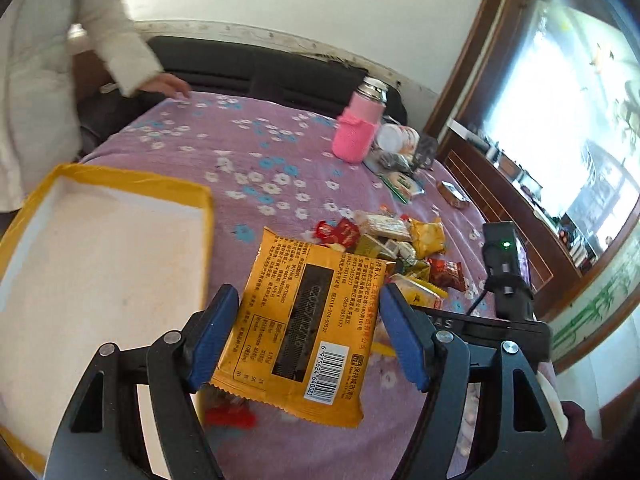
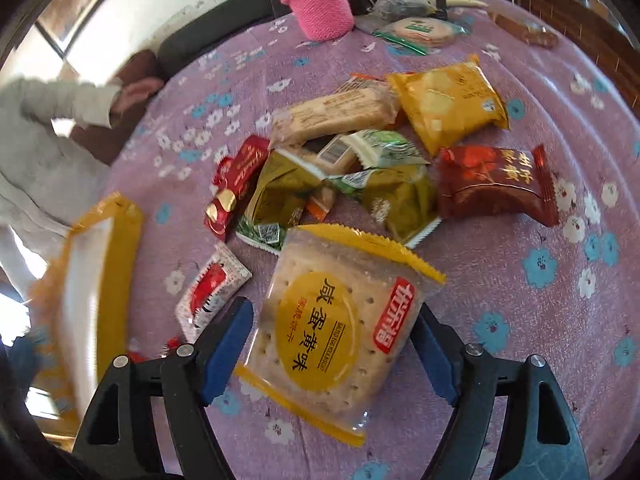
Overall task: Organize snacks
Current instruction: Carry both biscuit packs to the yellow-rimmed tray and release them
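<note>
Orange snack pack sits between the pads of the left tool, barcode side up, lifted off the tabletop; pads press both side edges, so gripping it. Right tool brackets a clear cracker pack w/ yellow label; pads are at its sides but contact isn't clear, so can't tell if clamped or just straddling. Both packs look light, thin film, slippery and crinkly; crackers inside prob. brittle, so take hold across the flat body near mid-length w/ modest squeeze, not by the crimped end seals, which would slip or tear. Just ahead of the right tool: snack pile, mixed small wrappers, overlapping. To the left of the left tool, close by: yellow-rimmed tray, white inside, likely drop spot. Farther ahead-right: pink-sleeved bottle.
</note>
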The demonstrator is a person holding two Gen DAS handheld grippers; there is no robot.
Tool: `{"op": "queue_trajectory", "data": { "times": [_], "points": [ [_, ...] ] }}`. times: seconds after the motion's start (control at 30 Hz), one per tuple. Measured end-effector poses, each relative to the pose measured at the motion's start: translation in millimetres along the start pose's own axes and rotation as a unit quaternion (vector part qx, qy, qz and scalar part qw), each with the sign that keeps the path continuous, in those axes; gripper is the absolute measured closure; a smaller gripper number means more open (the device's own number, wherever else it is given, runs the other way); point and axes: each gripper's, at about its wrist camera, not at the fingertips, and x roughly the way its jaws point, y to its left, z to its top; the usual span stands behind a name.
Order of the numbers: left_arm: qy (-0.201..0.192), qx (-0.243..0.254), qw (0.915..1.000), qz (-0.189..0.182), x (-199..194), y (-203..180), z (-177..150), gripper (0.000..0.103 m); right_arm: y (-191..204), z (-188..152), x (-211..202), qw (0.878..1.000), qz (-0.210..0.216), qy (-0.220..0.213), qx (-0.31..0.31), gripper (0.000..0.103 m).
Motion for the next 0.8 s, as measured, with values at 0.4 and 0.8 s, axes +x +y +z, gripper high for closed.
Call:
{"op": "queue_trajectory", "data": {
  "times": [0.4,0.8],
  "points": [
    [-0.042,-0.07,0.9965,0.019,-51,49,-32,0.031,-9,-29,-16,0.999,-0.008,-0.03,-0.026,0.033],
    [-0.057,-0.125,0.9894,0.047,-72,82,-51,0.03,-19,-34,-33,0.999,0.025,-0.036,-0.023,0.049]
  ]
}}
